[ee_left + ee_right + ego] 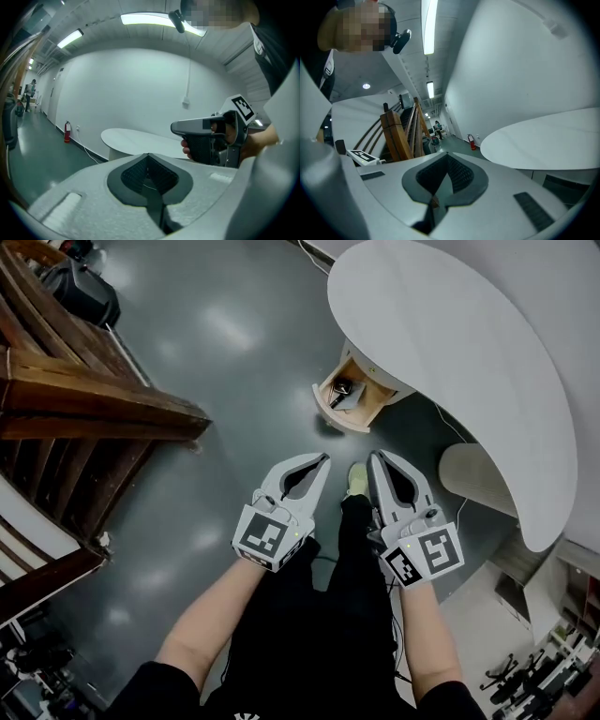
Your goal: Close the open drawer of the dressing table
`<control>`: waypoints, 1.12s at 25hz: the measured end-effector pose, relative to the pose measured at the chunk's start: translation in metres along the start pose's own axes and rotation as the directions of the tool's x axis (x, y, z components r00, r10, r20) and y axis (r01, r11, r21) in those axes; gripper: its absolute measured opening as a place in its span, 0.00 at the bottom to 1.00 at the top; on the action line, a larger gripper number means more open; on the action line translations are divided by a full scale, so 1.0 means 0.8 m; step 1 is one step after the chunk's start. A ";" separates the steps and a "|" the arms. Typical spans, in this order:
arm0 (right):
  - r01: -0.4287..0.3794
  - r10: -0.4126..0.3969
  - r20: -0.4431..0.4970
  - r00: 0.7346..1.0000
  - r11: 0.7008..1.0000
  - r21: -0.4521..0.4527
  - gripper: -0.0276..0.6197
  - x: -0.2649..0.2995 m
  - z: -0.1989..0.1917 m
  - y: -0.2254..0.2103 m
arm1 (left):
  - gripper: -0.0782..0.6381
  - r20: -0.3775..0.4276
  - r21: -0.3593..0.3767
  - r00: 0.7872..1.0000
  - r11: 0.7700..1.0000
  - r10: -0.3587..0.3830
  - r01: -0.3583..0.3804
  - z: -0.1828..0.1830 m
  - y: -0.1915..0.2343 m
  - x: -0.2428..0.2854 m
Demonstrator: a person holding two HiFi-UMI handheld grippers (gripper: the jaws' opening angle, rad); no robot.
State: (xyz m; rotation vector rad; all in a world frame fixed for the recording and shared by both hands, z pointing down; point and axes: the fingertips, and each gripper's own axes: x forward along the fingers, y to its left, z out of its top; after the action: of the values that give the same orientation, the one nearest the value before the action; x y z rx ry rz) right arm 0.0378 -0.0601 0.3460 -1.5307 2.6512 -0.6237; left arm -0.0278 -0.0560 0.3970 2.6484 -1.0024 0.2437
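The white dressing table (450, 343) fills the upper right of the head view, its oval top seen from above. Its drawer (349, 399) stands pulled out toward the floor side, with a wooden inside and small items in it. My left gripper (323, 458) and right gripper (376, 456) hover side by side below the drawer, both pointing at it and short of its front. Both are shut with nothing between the jaws. The left gripper view shows its closed tips (148, 154), the tabletop (140, 139) and the right gripper (174, 126). Beyond the right gripper's tips (446, 154) lies the tabletop (543, 140).
A wooden staircase (84, 399) takes up the left side, with a black bag (84, 292) beside it. A white rounded stool (478, 479) stands under the table. The person's shoe (357, 479) is on the grey floor between the grippers. A fire extinguisher (67, 132) stands by the far wall.
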 end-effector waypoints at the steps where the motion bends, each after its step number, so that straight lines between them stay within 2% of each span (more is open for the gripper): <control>1: -0.008 0.008 -0.010 1.000 1.000 -0.003 0.07 0.010 -0.011 -0.010 | 0.12 -0.006 0.000 1.000 1.000 0.013 -0.013 -0.013 0.010 0.011; 10: -0.065 0.064 -0.073 0.995 0.998 -0.017 0.07 0.084 -0.117 -0.084 | 0.12 -0.075 -0.009 0.995 0.998 0.062 -0.063 -0.149 0.075 0.091; 14: -0.064 0.063 -0.071 0.996 0.998 -0.025 0.07 0.111 -0.179 -0.118 | 0.12 -0.072 0.035 0.996 0.998 0.060 -0.058 -0.222 0.100 0.125; 20: -0.055 0.052 -0.074 0.996 0.998 -0.035 0.07 0.148 -0.266 -0.158 | 0.12 -0.090 0.058 0.994 0.997 0.064 -0.058 -0.323 0.136 0.167; 28: -0.070 0.067 -0.076 0.995 0.997 -0.039 0.07 0.175 -0.331 -0.191 | 0.13 -0.133 0.052 0.989 0.997 0.061 -0.055 -0.438 0.171 0.214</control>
State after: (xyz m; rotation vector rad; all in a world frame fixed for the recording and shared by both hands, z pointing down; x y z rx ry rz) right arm 0.0359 -0.1567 0.6679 -1.4470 2.7756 -0.6384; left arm -0.0107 -0.1422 0.8012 2.6081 -1.0429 0.4582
